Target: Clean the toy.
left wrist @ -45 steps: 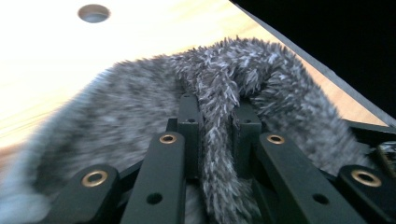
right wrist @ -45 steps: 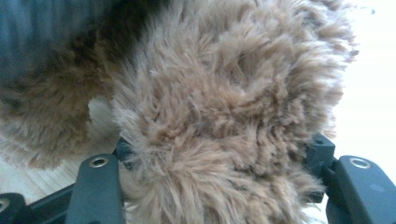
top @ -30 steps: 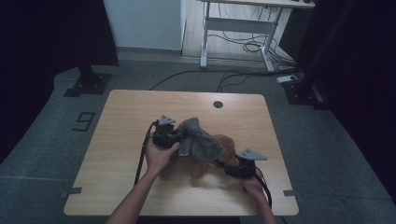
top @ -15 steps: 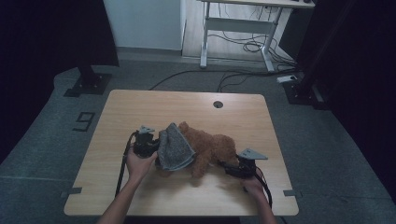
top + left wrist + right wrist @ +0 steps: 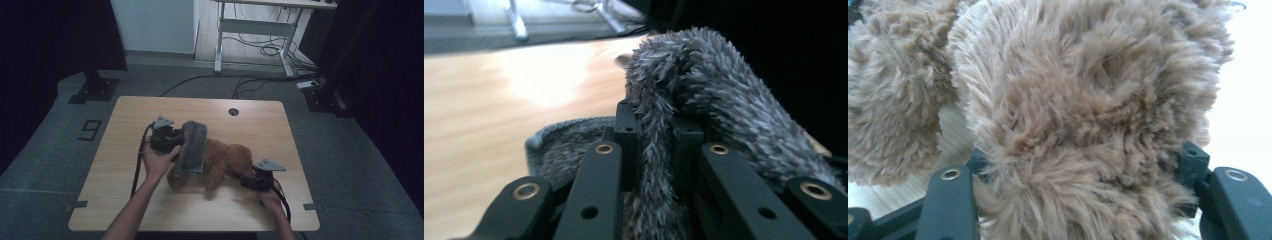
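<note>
Pinching a fold of the grey furry cloth (image 5: 704,100) between its jaws, the left claw (image 5: 656,145) holds it draped over the brown plush toy (image 5: 227,157), whose limb the right claw (image 5: 1083,175) clamps, the toy lying on the wooden surface (image 5: 280,125).

A lab or recording studio: black curtains (image 5: 50,45) at left and right, grey carpet floor (image 5: 350,150), stand bases (image 5: 95,90), a numbered floor mark (image 5: 90,130), far desk frame (image 5: 255,30) with trailing cables (image 5: 260,50)
</note>
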Available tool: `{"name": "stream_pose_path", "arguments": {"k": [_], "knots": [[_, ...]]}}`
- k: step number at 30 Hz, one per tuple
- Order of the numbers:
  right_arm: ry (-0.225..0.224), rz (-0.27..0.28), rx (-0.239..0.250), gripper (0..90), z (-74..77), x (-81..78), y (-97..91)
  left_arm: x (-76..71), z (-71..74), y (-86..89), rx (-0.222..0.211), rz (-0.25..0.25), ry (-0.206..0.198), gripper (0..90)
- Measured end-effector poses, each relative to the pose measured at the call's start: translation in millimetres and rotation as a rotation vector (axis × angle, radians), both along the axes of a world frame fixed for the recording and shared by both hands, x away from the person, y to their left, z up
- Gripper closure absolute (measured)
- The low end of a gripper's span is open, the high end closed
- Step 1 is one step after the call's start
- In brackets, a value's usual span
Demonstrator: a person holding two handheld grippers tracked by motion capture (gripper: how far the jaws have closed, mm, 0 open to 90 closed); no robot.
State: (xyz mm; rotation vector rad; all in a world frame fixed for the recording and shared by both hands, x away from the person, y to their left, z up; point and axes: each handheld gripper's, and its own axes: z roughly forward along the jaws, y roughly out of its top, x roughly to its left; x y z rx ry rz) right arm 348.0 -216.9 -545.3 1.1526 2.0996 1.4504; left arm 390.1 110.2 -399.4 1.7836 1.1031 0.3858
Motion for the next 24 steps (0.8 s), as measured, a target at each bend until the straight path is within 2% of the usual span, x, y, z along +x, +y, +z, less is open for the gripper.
{"name": "stream_pose_path", "arguments": {"k": [1,4,5,6,7,8,9,11,13,15,17,21,24], "knots": [[-0.003,0.0,-0.004,35.4,0.0,-0.2,0.0,2.2,1.4,-9.5,0.003,-0.012,0.0,77.6],[-0.004,-0.002,-0.004,35.4,0.0,-0.9,0.4,9.7,-4.9,-36.7,0.063,-0.038,0.011,77.4],[-0.005,-0.001,-0.006,35.3,0.0,-1.0,0.4,12.2,-10.0,-43.9,0.086,-0.046,0.021,77.4],[-0.006,-0.001,-0.007,35.3,0.2,-1.0,0.5,12.2,-10.0,-43.9,0.086,-0.046,0.021,77.3],[-0.008,-0.002,-0.008,35.2,0.4,-1.0,0.9,15.8,-22.6,-55.0,0.124,-0.065,0.046,77.2],[-0.008,-0.001,-0.009,35.0,0.6,-1.0,1.0,15.8,-22.6,-55.0,0.124,-0.065,0.046,77.2],[-0.006,-0.001,-0.011,34.6,1.2,-1.0,1.2,15.9,-36.1,-62.7,0.155,-0.079,0.056,77.1],[-0.004,-0.002,-0.011,31.9,1.7,-1.1,1.8,11.7,-47.9,-67.9,0.208,-0.075,0.017,77.0],[0.003,-0.009,-0.017,25.1,3.0,-1.6,1.9,8.6,-51.9,-66.9,0.212,-0.076,0.0,77.0],[0.013,-0.013,-0.014,17.5,5.3,-2.3,0.4,5.8,-54.9,-64.6,0.204,-0.079,0.0,77.3],[0.023,-0.012,-0.002,13.7,7.7,-3.2,-2.8,2.6,-58.3,-62.8,0.207,-0.08,-0.005,77.6],[0.036,-0.001,0.063,12.3,16.9,-6.6,-15.8,-4.8,-66.5,-56.1,0.175,-0.079,-0.011,78.1],[0.027,-0.023,0.114,10.6,27.2,-7.8,-27.6,-10.8,-69.1,-53.9,0.162,-0.076,-0.025,78.3]]}}
